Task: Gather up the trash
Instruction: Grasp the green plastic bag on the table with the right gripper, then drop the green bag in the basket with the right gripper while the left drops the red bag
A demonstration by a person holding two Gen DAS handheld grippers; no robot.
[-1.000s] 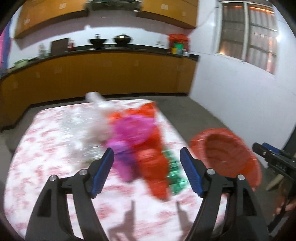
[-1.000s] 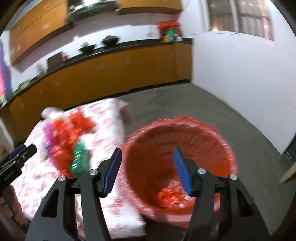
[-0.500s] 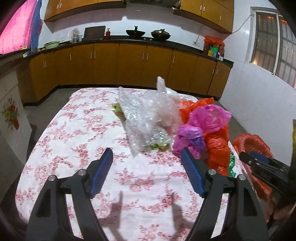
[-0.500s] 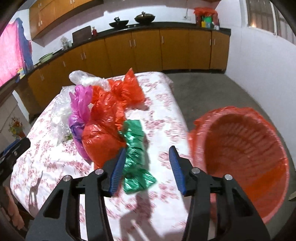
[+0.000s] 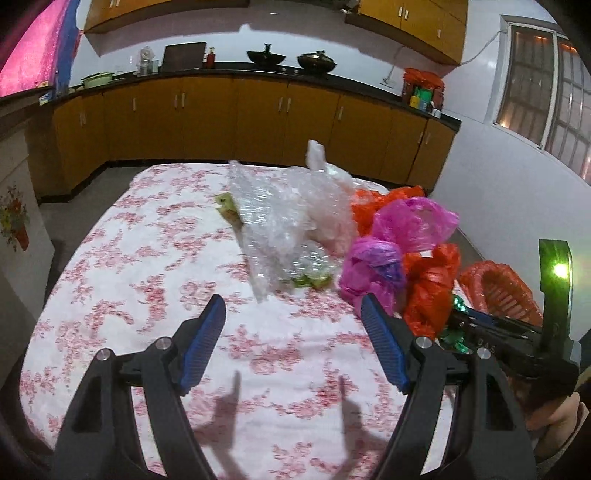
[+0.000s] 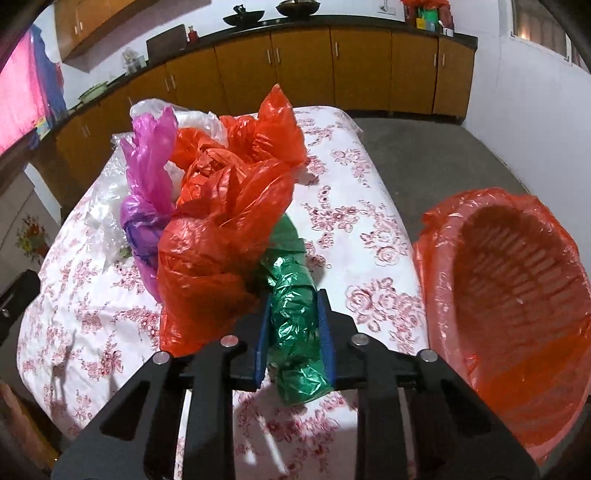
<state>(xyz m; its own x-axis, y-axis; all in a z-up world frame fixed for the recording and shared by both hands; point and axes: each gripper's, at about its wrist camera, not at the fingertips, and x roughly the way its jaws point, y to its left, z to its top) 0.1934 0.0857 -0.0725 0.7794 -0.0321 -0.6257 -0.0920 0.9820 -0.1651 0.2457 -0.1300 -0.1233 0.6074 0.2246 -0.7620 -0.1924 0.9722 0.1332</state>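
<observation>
Floral tablecloth (image 5: 155,280), white w/ pink roses. Orange-brown base cabinets (image 5: 207,122) along back wall, black countertop (image 5: 258,68) w/ two dark woks (image 5: 266,56), red bottle (image 5: 210,58). Upper cabinets (image 5: 410,26) above. Barred window (image 5: 535,96) on right wall; grey floor (image 6: 428,147).

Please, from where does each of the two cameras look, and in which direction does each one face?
Left wrist: sits behind the open left gripper, above the floral-clothed table, facing the clear crumpled plastic bags and kitchen cabinets; the right gripper shows at its right edge.
Right wrist: sits behind the right gripper, shut on the green crinkled plastic bag, facing the table, with the red-lined basket to the right.
Shared: red plastic bags, pink plastic bag.
</observation>
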